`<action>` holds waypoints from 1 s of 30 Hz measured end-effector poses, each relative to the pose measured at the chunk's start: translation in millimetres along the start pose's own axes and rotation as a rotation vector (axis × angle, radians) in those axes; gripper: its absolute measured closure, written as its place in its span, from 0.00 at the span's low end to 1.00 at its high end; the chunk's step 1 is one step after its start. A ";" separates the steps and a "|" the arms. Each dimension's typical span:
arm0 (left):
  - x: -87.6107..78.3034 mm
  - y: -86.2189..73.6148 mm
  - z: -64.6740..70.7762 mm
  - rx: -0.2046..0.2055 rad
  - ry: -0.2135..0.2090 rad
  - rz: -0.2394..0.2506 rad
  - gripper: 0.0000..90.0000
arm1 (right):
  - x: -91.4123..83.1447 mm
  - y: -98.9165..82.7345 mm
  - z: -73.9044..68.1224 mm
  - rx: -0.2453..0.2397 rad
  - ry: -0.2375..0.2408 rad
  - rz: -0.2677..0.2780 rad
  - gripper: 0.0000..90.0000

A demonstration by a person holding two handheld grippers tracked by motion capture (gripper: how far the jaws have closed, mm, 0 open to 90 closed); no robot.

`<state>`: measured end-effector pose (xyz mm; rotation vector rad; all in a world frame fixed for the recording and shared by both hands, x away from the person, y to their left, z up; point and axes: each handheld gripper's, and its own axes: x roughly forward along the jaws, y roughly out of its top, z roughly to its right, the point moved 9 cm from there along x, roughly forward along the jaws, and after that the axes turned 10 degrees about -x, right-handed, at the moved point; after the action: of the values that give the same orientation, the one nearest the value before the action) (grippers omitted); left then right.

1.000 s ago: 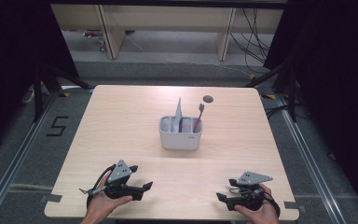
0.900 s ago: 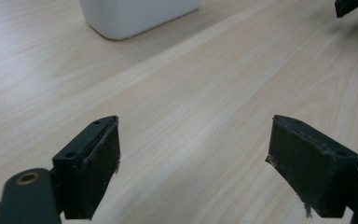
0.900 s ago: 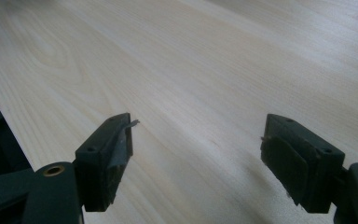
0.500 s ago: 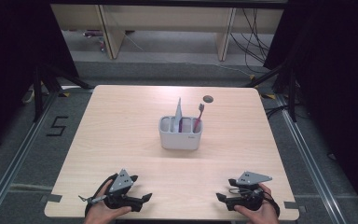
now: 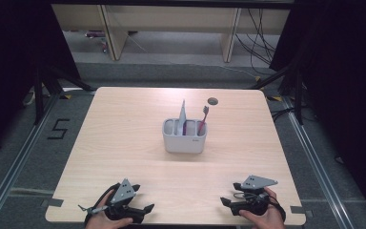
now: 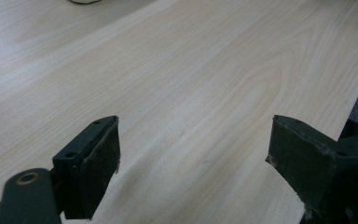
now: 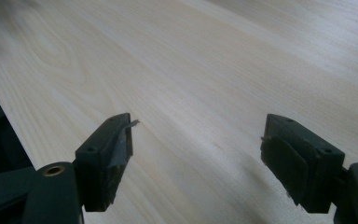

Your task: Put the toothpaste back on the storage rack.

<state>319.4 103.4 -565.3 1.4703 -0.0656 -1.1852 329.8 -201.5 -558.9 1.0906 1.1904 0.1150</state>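
Left gripper (image 5: 145,209), black with a grey three-cornered plate, held low at the near edge of the pale wooden table (image 5: 124,143), jaws spread wide with bare wood between them. Right gripper (image 5: 225,202), same build, likewise parted and empty, well apart from the left along that edge. Far ahead of both and between them, a white plastic divided caddy (image 5: 184,137), upright, holding a red toothbrush (image 5: 202,119) in its right compartment and a pale tube (image 5: 182,113) near its middle.
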 end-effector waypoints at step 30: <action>-14.0 -8.8 0.9 0.013 0.012 -0.006 0.18 | -0.4 0.8 2.8 -0.025 -0.022 0.000 0.28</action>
<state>307.2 114.3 -563.4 1.4897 -0.0612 -1.1827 332.2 -203.1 -558.2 1.0678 1.1663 0.1171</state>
